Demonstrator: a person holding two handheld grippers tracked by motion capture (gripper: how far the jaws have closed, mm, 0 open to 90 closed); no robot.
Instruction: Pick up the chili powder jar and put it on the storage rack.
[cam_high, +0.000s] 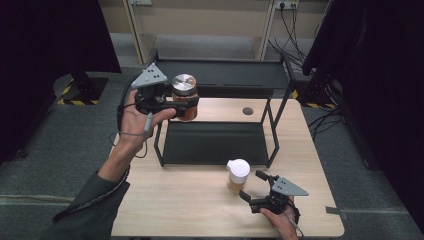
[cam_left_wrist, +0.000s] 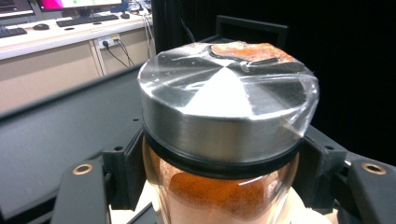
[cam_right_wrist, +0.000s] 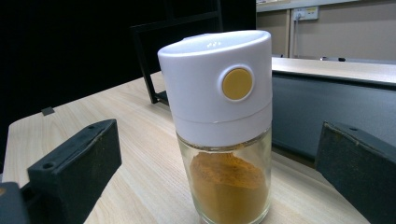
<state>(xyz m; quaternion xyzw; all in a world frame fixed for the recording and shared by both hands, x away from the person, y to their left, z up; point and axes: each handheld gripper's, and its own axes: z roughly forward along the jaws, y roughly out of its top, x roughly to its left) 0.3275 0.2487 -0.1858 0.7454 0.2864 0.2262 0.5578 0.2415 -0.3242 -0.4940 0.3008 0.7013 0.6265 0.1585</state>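
Jar (cam_left_wrist: 224, 186) in left claw (cam_high: 186, 104): clear glass, orange-red powder, brushed-silver lid w/ black ring. Shaker (cam_right_wrist: 224, 126) betw. right claw (cam_high: 254, 186) jaws: white cap, yellow round button, mustard-yellow powder. Both claws black, grey top plates. Surface (cam_high: 190, 200) pale wood grain. Rack (cam_high: 215, 142) beyond claws: black.
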